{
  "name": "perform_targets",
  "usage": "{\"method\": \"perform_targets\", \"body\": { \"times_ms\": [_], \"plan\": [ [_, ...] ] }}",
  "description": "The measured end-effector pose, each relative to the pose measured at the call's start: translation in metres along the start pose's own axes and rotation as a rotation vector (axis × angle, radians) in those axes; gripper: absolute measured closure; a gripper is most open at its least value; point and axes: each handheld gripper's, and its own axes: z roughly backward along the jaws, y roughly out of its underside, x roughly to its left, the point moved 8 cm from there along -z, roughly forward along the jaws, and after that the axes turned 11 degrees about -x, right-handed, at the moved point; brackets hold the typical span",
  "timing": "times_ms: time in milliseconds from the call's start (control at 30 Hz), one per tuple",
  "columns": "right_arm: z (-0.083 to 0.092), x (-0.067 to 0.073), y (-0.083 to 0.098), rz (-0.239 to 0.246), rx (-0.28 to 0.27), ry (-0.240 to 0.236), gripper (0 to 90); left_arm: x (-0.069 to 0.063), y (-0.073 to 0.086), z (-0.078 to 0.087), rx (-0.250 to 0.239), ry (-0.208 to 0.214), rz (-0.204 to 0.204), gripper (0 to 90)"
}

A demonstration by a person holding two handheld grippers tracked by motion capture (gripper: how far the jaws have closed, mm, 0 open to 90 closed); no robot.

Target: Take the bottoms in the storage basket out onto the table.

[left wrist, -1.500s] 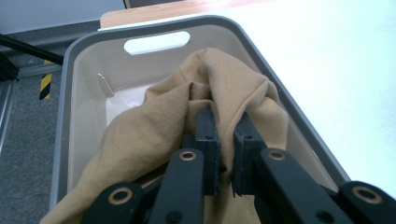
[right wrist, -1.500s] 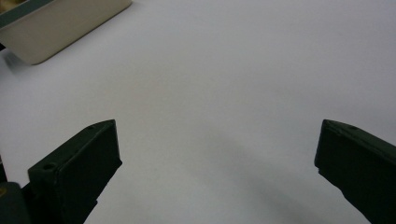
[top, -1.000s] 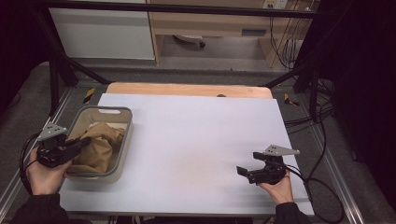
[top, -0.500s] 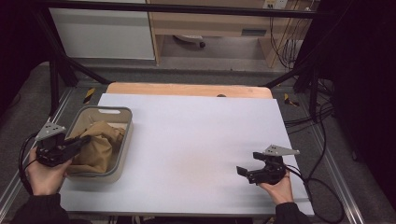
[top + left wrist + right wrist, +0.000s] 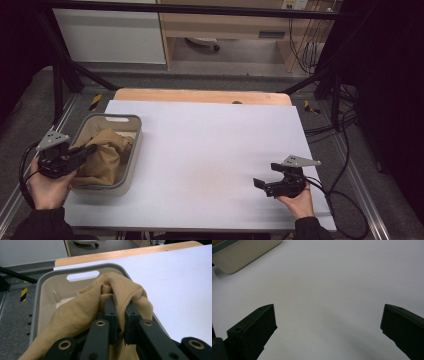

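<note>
Tongs: left tongs (image 5: pixel 120 322) pinch tan cloth (image 5: pixel 95 305) in grey bin (image 5: pixel 45 285); right tongs (image 5: pixel 328 330) gape idle. Next we lift cloth onto worktop (image 5: pixel 210 145).

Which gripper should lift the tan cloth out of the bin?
Left. The left gripper is already shut on a fold of the tan cloth inside the bin. The right gripper sits open, far across the white table.

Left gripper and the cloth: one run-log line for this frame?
left gripper: shut on tan cloth | cloth: in grey bin, bunched | right gripper: open, nothing between jaws, over white table
</note>
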Motion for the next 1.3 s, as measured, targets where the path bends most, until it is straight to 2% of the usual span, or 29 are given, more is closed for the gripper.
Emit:
{"method": "perform_targets", "body": {
  "times_ms": [900,1300],
  "plan": [
    [0.0,0.0,0.0,-0.001,-0.002,0.005,0.6,-0.011,-0.014,0.001,-0.037,0.023,-0.003,83.3],
    [0.001,0.0,-0.001,-0.003,-0.004,0.005,0.6,-0.021,-0.021,-0.002,-0.049,0.04,-0.008,83.4]
  ]
}}
